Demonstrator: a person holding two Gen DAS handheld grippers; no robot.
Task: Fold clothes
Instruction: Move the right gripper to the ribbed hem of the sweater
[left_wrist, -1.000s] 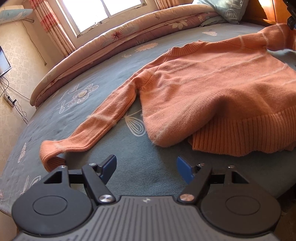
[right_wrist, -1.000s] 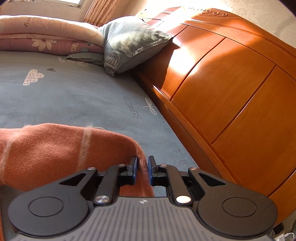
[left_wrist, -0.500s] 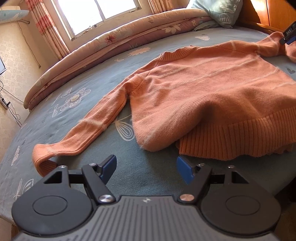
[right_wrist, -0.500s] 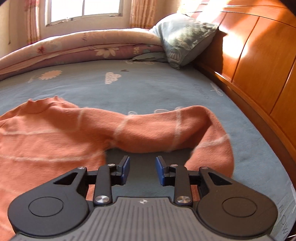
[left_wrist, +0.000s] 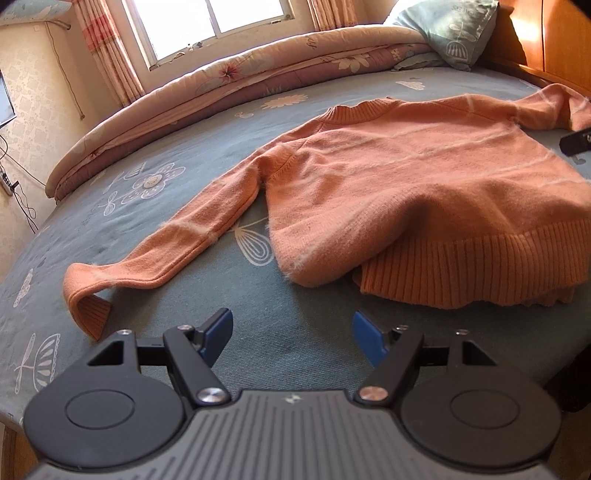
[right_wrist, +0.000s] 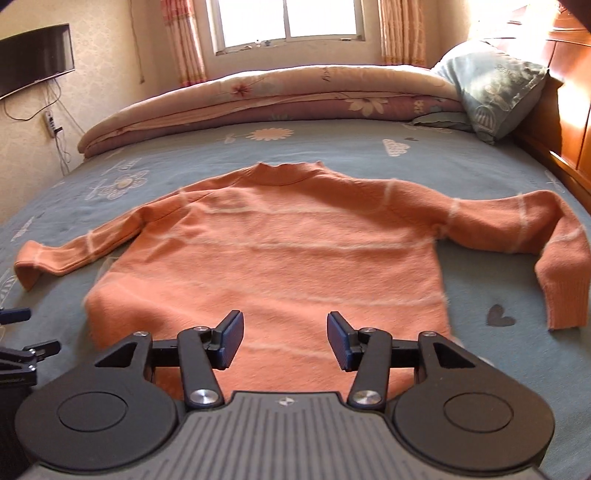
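- On the bed (right_wrist: 461, 166), the orange sweater (right_wrist: 288, 251) lies flat, both sleeves spread out.
- The left tool (left_wrist: 291, 334) is open, with nothing in it.
- The right tool (right_wrist: 285, 339) has just been opening, empty, above the sweater's bottom edge.

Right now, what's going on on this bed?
A person with two handheld grippers is folding an orange sweater spread on the bed. Neither holds it. The right gripper has just been opening, nothing between its fingers, over the hem. The left gripper hangs open near the left sleeve's cuff.
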